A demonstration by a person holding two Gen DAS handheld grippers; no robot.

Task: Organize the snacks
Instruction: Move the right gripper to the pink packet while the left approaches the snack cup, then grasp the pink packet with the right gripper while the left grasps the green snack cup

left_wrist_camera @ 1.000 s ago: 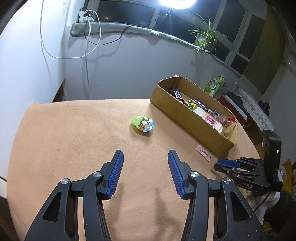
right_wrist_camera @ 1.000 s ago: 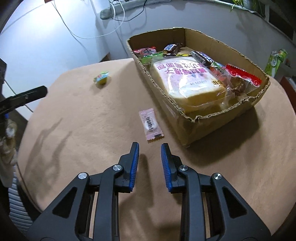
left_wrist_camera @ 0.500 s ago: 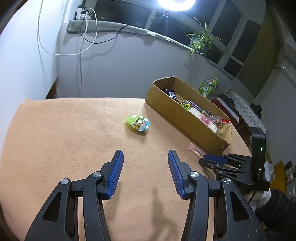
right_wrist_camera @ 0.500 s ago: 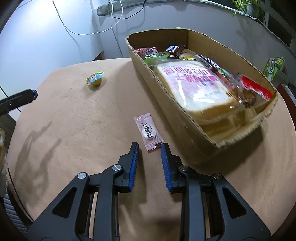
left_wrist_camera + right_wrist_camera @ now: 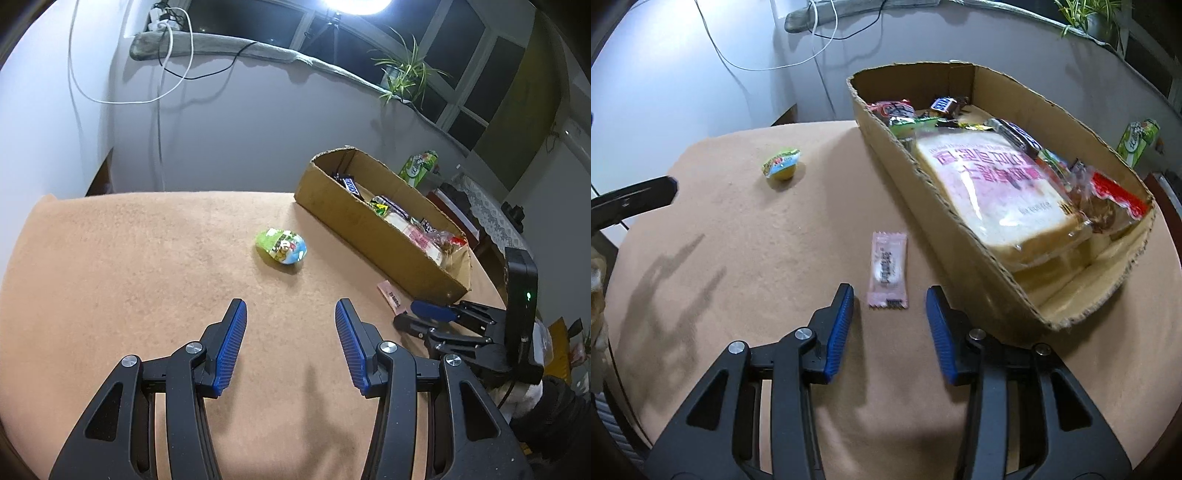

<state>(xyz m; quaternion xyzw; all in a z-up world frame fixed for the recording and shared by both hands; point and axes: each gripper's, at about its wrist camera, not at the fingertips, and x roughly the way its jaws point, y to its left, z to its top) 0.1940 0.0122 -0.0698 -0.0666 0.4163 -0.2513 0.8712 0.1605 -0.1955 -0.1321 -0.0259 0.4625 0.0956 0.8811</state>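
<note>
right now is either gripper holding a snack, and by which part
Nothing is held. The right gripper has its jaws opening, just short of the pink candy; the left gripper is open and empty.

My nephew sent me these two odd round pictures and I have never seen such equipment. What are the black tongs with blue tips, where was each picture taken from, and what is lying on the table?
The tongs are two hand-held grippers; a person holds one in each hand, and each carries a wide-angle camera looking along its jaws.

One picture is from the left gripper. Its jaws stand open and empty over the tan table, facing a green jelly cup.

The other is from the right gripper. Its jaws are opening just short of a pink candy wrapper, which lies flat on the table, untouched.

Beside it sits a cardboard box already holding wrapped snacks, including a bag of sliced bread. Nothing is held.
</note>
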